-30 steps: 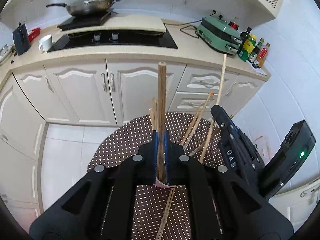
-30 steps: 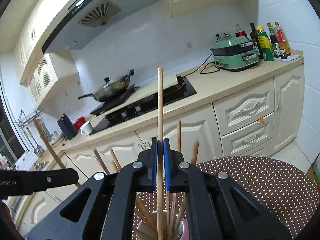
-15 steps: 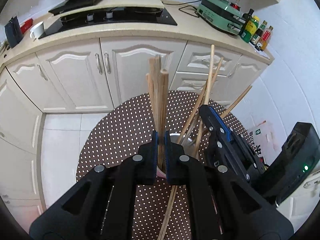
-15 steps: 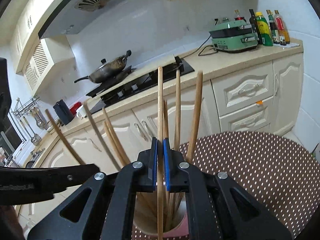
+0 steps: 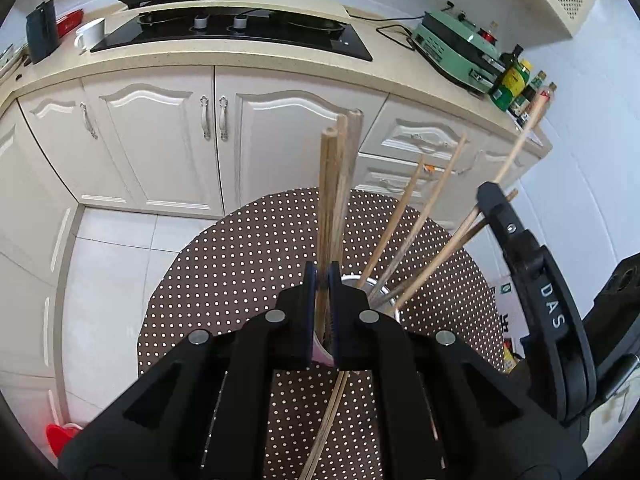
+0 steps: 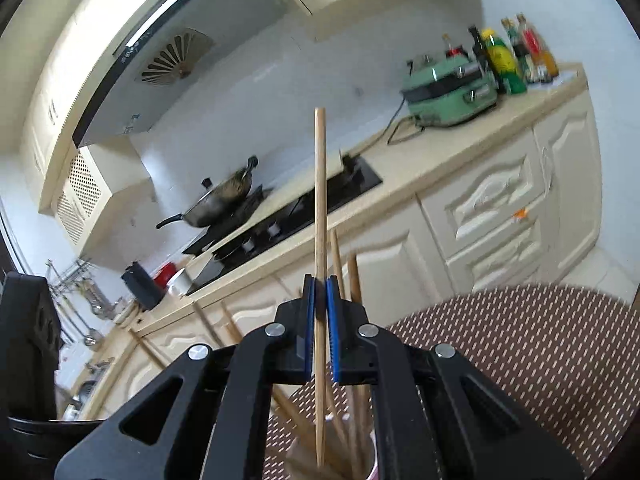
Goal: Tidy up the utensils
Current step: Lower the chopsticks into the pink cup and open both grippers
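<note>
My left gripper [image 5: 321, 276] is shut on a bundle of wooden chopsticks [image 5: 338, 184] that stands upright over a metal-rimmed pink cup [image 5: 374, 294] on the round dotted table [image 5: 240, 264]. Several more chopsticks [image 5: 416, 220] lean out of the cup to the right. My right gripper [image 6: 320, 282] is shut on a single chopstick [image 6: 319, 200], held upright with its lower end in the same cup [image 6: 370, 466]. The right gripper also shows in the left wrist view [image 5: 532, 280], beside the cup.
White cabinets [image 5: 168, 132] and a counter with a black hob [image 5: 224, 32], a wok [image 6: 224, 204], a green appliance [image 5: 456, 56] and bottles [image 5: 516, 84] stand behind the table. A white mug [image 5: 90, 34] sits at the counter's left.
The left gripper has tilted down over the cup with its bundle. The right gripper has lifted and swung, and its view is blurred by motion; its chopstick stays gripped.
</note>
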`<state>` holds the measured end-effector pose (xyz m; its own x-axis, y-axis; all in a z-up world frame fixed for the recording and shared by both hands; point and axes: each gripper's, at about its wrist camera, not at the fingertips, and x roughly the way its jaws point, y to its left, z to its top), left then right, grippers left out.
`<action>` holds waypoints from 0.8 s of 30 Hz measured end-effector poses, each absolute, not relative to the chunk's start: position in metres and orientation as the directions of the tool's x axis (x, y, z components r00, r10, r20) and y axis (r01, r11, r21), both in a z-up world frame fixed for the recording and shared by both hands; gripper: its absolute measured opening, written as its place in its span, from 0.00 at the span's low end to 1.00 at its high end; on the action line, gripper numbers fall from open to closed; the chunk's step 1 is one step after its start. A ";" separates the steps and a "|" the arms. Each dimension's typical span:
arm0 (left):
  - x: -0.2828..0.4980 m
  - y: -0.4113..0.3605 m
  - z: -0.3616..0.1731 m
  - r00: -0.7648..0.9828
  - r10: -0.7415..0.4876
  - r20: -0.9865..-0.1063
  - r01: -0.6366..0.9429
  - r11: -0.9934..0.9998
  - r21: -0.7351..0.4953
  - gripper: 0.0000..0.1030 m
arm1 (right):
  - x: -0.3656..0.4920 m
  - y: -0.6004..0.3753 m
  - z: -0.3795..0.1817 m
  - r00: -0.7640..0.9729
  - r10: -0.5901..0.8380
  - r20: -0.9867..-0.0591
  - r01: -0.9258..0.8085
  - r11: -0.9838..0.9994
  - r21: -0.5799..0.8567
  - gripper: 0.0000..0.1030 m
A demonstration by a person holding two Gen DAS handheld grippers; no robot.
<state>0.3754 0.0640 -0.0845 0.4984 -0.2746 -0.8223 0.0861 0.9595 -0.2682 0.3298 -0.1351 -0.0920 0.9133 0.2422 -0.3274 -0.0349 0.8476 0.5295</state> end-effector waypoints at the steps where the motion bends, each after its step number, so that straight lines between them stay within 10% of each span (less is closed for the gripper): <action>1: 0.376 0.064 -0.085 0.499 -0.277 -0.821 0.086 0.959 -0.272 0.07 | 0.332 -0.134 -0.093 0.915 0.252 -0.315 -0.051 0.846 0.530 0.05; 19: 0.365 0.059 -0.097 0.483 -0.294 -0.825 0.165 0.956 -0.244 0.07 | 0.314 -0.103 -0.125 0.823 0.287 -0.490 -0.096 0.921 0.379 0.08; 24: 0.361 0.058 -0.095 0.475 -0.300 -0.827 0.183 0.953 -0.240 0.25 | 0.308 -0.106 -0.116 0.819 0.270 -0.507 -0.077 0.926 0.370 0.38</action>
